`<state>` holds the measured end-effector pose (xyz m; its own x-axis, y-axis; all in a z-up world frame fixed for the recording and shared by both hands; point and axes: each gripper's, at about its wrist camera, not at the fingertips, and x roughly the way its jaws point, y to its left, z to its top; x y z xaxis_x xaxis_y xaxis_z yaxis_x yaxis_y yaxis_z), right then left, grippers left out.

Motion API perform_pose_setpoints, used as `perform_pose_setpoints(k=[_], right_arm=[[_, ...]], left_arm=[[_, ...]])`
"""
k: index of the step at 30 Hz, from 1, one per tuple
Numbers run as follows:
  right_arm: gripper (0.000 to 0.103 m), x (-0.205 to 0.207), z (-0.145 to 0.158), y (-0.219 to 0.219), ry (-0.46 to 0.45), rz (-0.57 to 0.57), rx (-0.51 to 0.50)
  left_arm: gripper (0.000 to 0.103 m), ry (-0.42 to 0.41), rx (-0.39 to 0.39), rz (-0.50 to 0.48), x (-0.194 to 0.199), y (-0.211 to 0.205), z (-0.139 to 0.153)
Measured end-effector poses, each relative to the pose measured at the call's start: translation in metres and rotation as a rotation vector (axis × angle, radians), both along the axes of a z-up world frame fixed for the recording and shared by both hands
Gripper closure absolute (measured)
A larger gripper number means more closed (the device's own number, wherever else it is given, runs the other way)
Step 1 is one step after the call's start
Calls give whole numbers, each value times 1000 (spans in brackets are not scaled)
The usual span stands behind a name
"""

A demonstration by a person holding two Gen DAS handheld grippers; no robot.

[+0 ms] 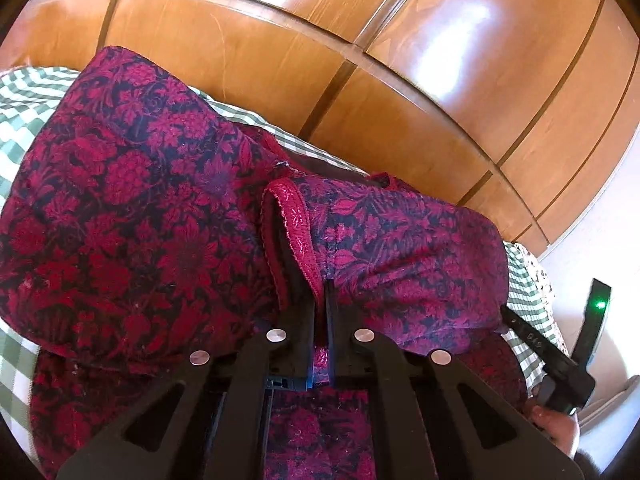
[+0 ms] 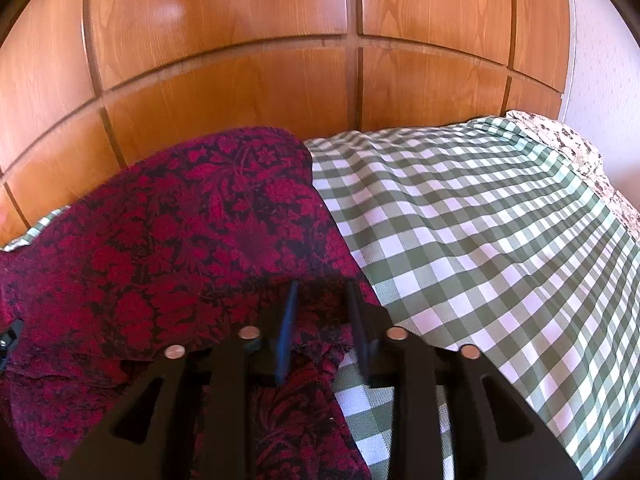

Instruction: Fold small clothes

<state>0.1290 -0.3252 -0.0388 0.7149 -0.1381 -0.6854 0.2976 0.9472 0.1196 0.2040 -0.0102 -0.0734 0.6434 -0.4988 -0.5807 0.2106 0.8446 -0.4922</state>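
Over the checked bed cover (image 2: 480,240), mid-fold: left hand-held gripper (image 1: 322,292) clamped on the floral garment (image 1: 140,220) hem. Right hand-held gripper (image 2: 322,304) spread, gripping nothing; smoothing and further folds probably left.

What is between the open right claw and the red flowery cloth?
Nothing that shows. The right gripper is open just over the edge of the red flowery cloth on the checked cover. The left gripper is already shut on its hem.
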Motion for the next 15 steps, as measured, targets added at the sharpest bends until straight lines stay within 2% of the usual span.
perform_pose_setpoints(k=[1, 3, 6, 10, 13, 15], right_arm=[[48, -5, 7, -2, -38, 5, 18], [50, -14, 23, -5, -122, 22, 41], [56, -1, 41, -1, -154, 63, 3], [68, 43, 41, 2, -106, 110, 41], [73, 74, 26, 4, -31, 117, 55], [74, 91, 8, 6, 41, 122, 30]], left_arm=[[100, -1, -5, 1, 1, -2, -1], [100, 1, -19, 0, 0, -4, -4], [100, -1, -24, 1, -2, -8, -9], [100, -1, -39, -1, -1, -6, -11], [100, 1, -55, -2, -3, 0, -14], [100, 3, -63, -4, -2, 2, -16]])
